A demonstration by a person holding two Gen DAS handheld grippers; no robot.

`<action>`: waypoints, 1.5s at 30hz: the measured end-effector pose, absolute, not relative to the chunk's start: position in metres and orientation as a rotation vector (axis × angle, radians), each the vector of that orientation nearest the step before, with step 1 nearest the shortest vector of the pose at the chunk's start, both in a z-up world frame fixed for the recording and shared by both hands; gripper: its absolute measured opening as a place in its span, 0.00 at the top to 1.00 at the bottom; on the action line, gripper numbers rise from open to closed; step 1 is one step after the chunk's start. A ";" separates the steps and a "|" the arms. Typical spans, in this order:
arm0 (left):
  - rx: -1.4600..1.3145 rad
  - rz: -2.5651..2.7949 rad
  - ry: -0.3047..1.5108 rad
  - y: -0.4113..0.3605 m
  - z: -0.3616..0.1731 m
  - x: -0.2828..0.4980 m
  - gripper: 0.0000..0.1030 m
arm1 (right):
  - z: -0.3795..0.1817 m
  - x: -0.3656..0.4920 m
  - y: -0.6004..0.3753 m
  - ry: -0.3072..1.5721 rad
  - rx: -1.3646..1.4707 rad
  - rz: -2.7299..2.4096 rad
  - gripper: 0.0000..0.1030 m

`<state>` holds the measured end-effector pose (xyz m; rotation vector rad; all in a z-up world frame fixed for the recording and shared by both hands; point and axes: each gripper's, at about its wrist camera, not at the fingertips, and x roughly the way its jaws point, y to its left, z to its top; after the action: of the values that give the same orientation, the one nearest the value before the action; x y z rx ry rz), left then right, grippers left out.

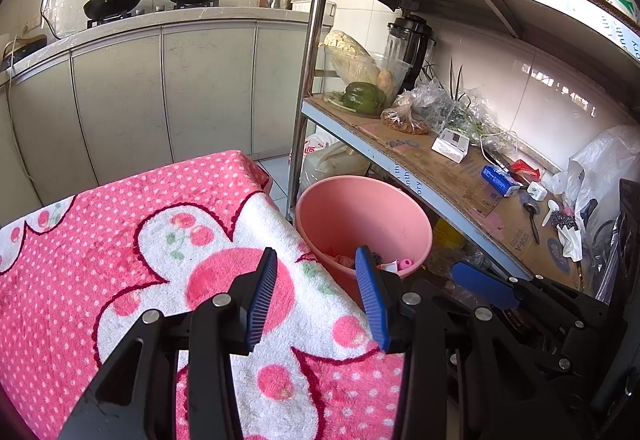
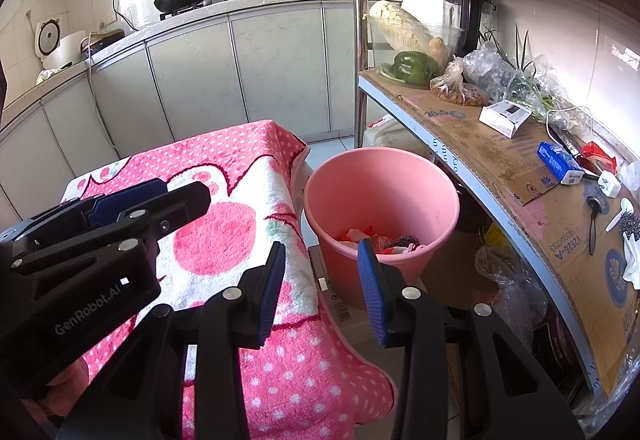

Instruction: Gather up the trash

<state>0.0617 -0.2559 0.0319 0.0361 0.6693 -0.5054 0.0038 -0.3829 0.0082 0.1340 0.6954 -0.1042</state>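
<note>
Closest in, right gripper with blue pads standing moderately apart and nothing between them; left gripper likewise parted and empty, seen again from the right wrist view as a black body just to the left and slightly ahead. Directly beneath and to the left of both tools, a pink polka-dot towel with a white flower pattern, draped over a low surface. Just ahead of the right gripper's tips and a little to the right, a pink bucket on the floor, already holding scraps of red, white and dark trash at its bottom. Further right and beyond, a metal shelf lined with cardboard, scattered with likely remaining candidates: a blue packet, a red wrapper, a white box, a spoon, crumpled plastic bags. Farthest off, vegetables, a blender, then a counter with two woks. Judged as between pickups, both tools idle near the bucket. For a clean next grab: swing right toward the shelf, approach a flat item from its edge with pads either side, close firmly, carry over the bucket rim before releasing, and avoid snagging the white cable.
</note>
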 end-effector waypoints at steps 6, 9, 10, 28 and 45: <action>0.036 -0.506 0.670 -0.256 0.032 0.062 0.61 | 0.008 0.004 -0.383 0.694 0.129 -0.104 0.63; 0.036 -0.507 0.670 -0.255 0.032 0.062 0.61 | 0.009 0.004 -0.382 0.697 0.125 -0.102 0.63; 0.037 -0.506 0.669 -0.256 0.032 0.061 0.61 | 0.009 0.004 -0.382 0.699 0.123 -0.101 0.63; 0.042 -0.510 0.673 -0.259 0.033 0.060 0.61 | 0.012 0.007 -0.384 0.703 0.124 -0.102 0.63; 0.041 -0.512 0.673 -0.258 0.033 0.060 0.61 | 0.011 0.008 -0.383 0.706 0.131 -0.102 0.63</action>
<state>0.0601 -0.2584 0.0330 0.0406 0.6726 -0.5115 0.0077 -0.3833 0.0108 0.1312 0.7056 -0.1021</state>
